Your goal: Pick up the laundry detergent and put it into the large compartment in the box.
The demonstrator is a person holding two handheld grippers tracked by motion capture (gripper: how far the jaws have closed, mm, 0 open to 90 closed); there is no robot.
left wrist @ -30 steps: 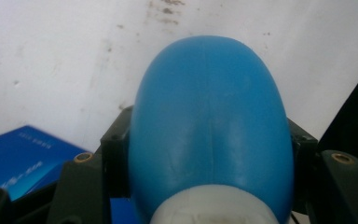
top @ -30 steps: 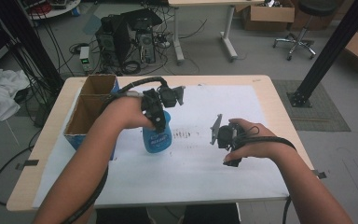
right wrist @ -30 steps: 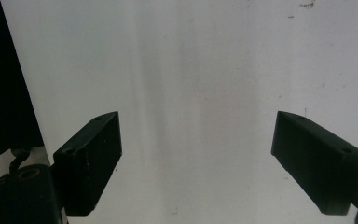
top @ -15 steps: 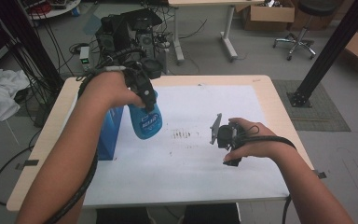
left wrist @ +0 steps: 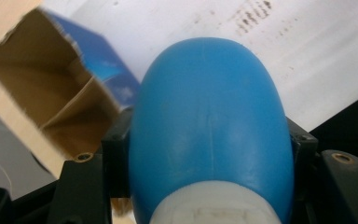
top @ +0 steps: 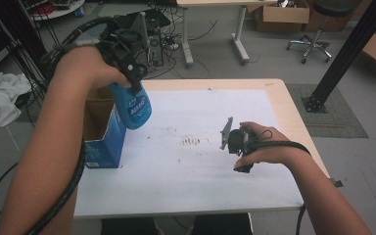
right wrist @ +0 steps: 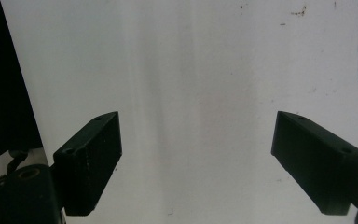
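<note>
Left gripper (top: 133, 81): jaws clamped on the blue spray bottle (top: 133, 108), now lifted off the white sheet (top: 196, 122) and carried above the open blue box (top: 103, 139); boxing likely next. Right gripper (right wrist: 196, 163): jaws spread, empty, resting on the sheet.

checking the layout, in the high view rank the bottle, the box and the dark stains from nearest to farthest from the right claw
From the right claw:
1. Stains: on the white sheet, just to its left.
2. Bottle: held up in the left claw, farther left.
3. Box: open, at the table's left edge, farthest.
</note>
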